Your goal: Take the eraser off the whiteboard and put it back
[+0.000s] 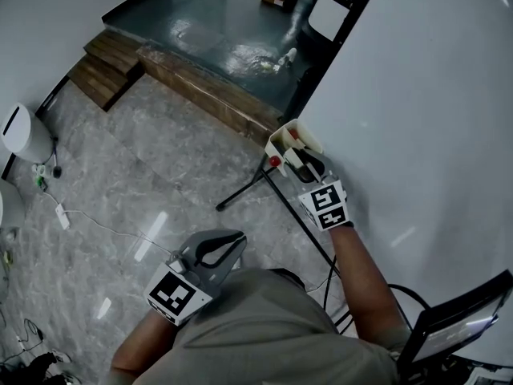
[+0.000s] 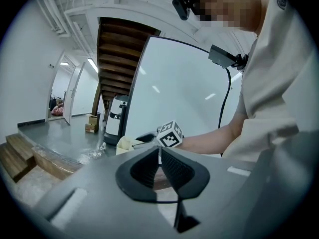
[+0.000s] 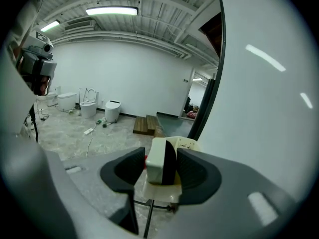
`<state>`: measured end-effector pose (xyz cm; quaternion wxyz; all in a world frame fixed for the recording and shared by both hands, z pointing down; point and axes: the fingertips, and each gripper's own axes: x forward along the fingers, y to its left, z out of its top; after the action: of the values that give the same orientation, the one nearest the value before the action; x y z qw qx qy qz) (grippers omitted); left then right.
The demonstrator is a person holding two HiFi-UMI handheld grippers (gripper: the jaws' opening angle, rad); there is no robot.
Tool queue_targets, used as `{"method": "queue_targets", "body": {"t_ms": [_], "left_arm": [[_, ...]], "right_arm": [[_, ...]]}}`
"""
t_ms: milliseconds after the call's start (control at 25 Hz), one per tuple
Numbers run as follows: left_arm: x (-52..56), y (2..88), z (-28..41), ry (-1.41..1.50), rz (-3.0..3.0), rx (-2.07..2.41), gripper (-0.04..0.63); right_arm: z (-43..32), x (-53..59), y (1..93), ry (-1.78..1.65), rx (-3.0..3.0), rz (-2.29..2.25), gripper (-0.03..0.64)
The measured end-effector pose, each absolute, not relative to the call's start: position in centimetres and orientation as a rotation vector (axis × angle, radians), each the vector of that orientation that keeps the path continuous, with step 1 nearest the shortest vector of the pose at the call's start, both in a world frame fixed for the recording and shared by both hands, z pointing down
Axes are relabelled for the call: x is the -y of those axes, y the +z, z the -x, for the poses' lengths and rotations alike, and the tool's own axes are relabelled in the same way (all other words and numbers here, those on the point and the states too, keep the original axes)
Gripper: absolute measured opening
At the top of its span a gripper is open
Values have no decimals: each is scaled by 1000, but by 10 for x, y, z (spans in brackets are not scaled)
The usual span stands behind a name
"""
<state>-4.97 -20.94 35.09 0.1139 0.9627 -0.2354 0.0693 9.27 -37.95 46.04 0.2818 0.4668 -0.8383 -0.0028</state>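
Observation:
The eraser [image 3: 160,162], cream with a black felt side, stands on edge in the cream tray [image 3: 188,144] at the foot of the whiteboard [image 3: 259,108]. My right gripper [image 3: 161,153] is open around it: the left pad stands clear of the cream side and the right pad is close against the felt. From the head view the right gripper [image 1: 309,167] reaches into the tray [image 1: 282,139] beside the whiteboard [image 1: 425,95], and the eraser is hidden under it. My left gripper [image 1: 228,243] hangs low over the floor, shut and empty; in its own view the left gripper [image 2: 159,156] points toward the right hand.
A red marker cap [image 1: 275,161] shows at the tray's near end. The whiteboard's black stand legs [image 1: 248,187] spread over the marble floor. Wooden steps [image 1: 104,66] lie at the far left, a white cable [image 1: 96,223] crosses the floor, and a black framed panel [image 1: 457,327] leans at the lower right.

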Motion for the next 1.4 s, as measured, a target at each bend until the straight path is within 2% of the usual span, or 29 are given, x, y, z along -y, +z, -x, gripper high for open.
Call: {"method": "queue_targets", "body": {"t_ms": [800, 1400], "left_arm": [[219, 357, 67, 204, -2821, 693, 21], [204, 360, 56, 192, -2830, 687, 21]], "right_arm": [[-94, 385, 461, 35, 2249, -1318, 164], [-92, 363, 384, -77, 2328, -1328, 160]]}}
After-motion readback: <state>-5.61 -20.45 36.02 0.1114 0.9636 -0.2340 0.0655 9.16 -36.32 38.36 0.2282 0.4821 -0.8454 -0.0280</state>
